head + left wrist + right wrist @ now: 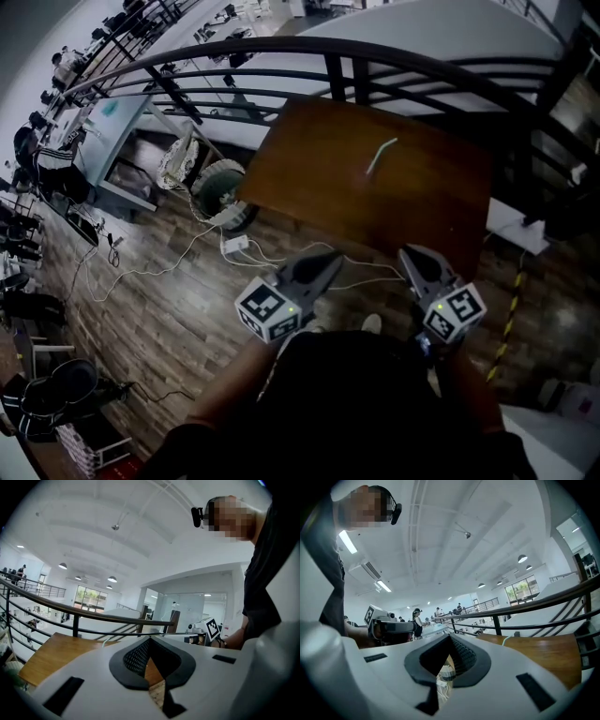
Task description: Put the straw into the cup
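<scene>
A white bent straw (380, 155) lies on the brown wooden table (309, 178), toward its far side. No cup shows in any view. My left gripper (330, 261) and right gripper (410, 253) hover side by side over the floor just short of the table's near edge, both pointing at it. Each has its jaws shut with nothing between them. In the left gripper view the jaws (150, 639) meet at their tips above the table (47, 658). The right gripper view shows its shut jaws (450, 637) and the straw (505, 641) at the table's edge.
A black metal railing (356, 56) curves round the table's far side. Woven bins (220, 192) stand left of the table. A power strip (234, 246) and white cables lie on the wood floor below the near edge. A yellow-black post (511, 309) stands at right.
</scene>
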